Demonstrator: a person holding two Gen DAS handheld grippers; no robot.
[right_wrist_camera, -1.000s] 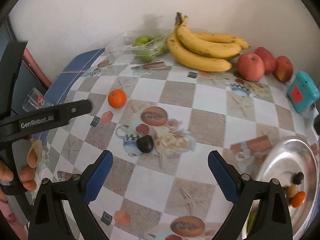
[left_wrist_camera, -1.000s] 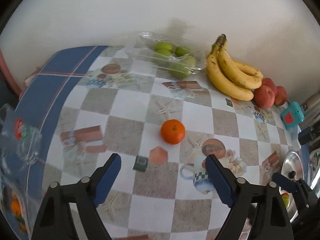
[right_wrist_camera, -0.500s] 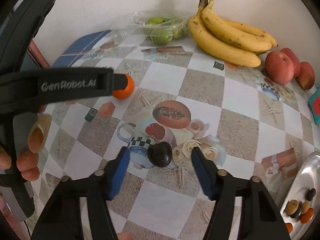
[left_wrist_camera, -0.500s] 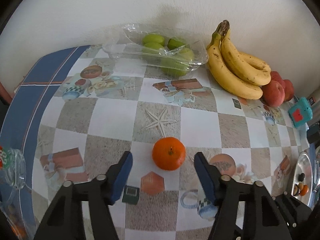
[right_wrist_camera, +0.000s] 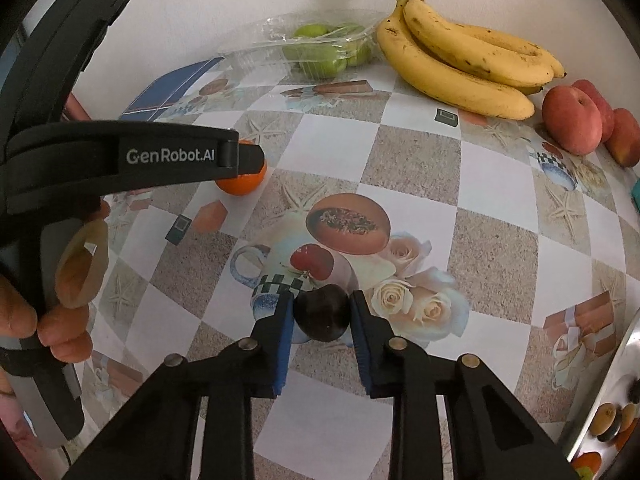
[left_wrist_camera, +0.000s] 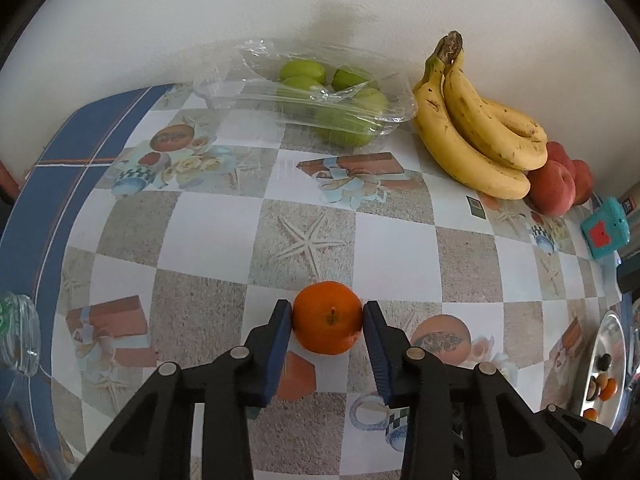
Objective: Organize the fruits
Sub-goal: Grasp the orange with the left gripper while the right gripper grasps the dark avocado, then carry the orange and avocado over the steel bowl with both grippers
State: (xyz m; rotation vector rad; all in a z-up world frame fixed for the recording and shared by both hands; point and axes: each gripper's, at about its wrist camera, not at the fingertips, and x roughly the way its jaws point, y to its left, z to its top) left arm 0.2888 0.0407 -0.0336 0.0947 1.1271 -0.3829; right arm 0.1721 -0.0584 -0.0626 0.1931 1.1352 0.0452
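An orange tangerine rests on the checked tablecloth; my left gripper is shut on it, both blue pads touching its sides. It also shows in the right wrist view, partly behind the left gripper's finger. A dark plum lies on the printed cup picture; my right gripper is shut on it. A metal plate with several small fruits is at the right edge, also in the left wrist view.
Bananas, red peaches and bagged green fruit line the wall. A teal box sits at the right. A clear plastic container is at the left table edge.
Both grippers moved forward and down and closed: the left onto the tangerine, the right onto the plum. A second ago both were wide open and farther back.
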